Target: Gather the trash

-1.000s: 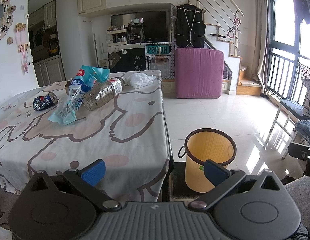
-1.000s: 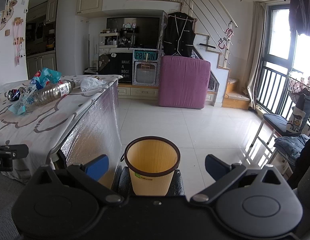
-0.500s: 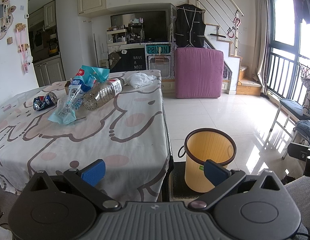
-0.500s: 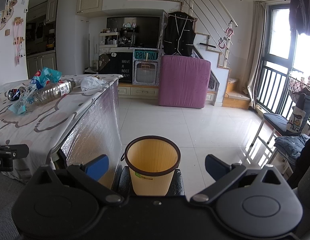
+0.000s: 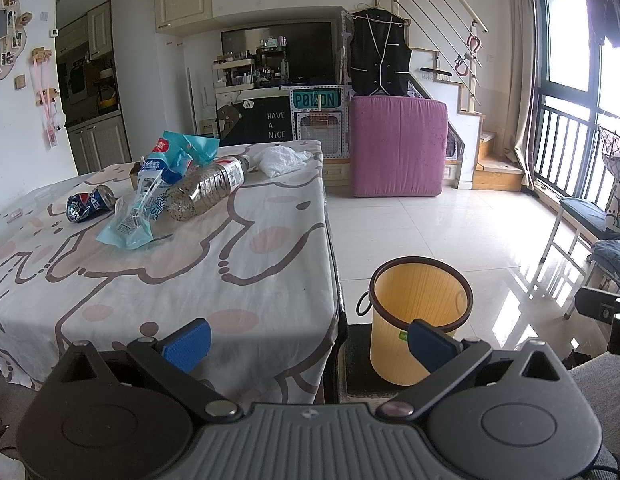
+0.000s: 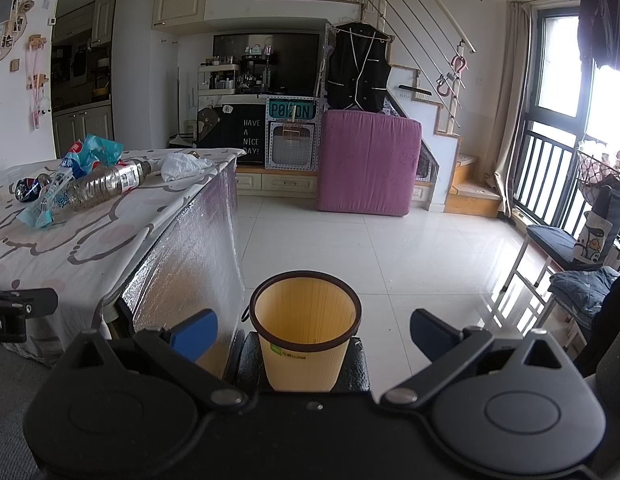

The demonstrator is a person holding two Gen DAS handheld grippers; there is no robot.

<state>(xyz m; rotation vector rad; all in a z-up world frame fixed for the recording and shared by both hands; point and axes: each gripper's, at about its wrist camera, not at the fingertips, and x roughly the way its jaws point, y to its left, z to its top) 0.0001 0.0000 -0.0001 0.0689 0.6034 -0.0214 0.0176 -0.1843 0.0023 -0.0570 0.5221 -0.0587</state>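
The left gripper [image 5: 308, 338] has its blue-padded jaws spread wide with nothing between them, held low off the table's [image 5: 230, 280] near right corner, where it faces the litter. The right gripper [image 6: 310, 330] is likewise gaping and empty, aimed over the yellow bin [image 6: 306, 336], which stands empty on a dark stand on the floor, just beside the table's right edge, probably so that trash has a short drop. The trash all lies toward the far end of the table: a crushed can [image 5: 90, 208] near the left edge, a blue wrapper [image 5: 150, 204] and plastic bottle [image 5: 208, 192] touching each other mid-table, and a white crumpled tissue [image 5: 282, 160] at the far right corner. Nothing appears collected yet; a reach forward seems next.
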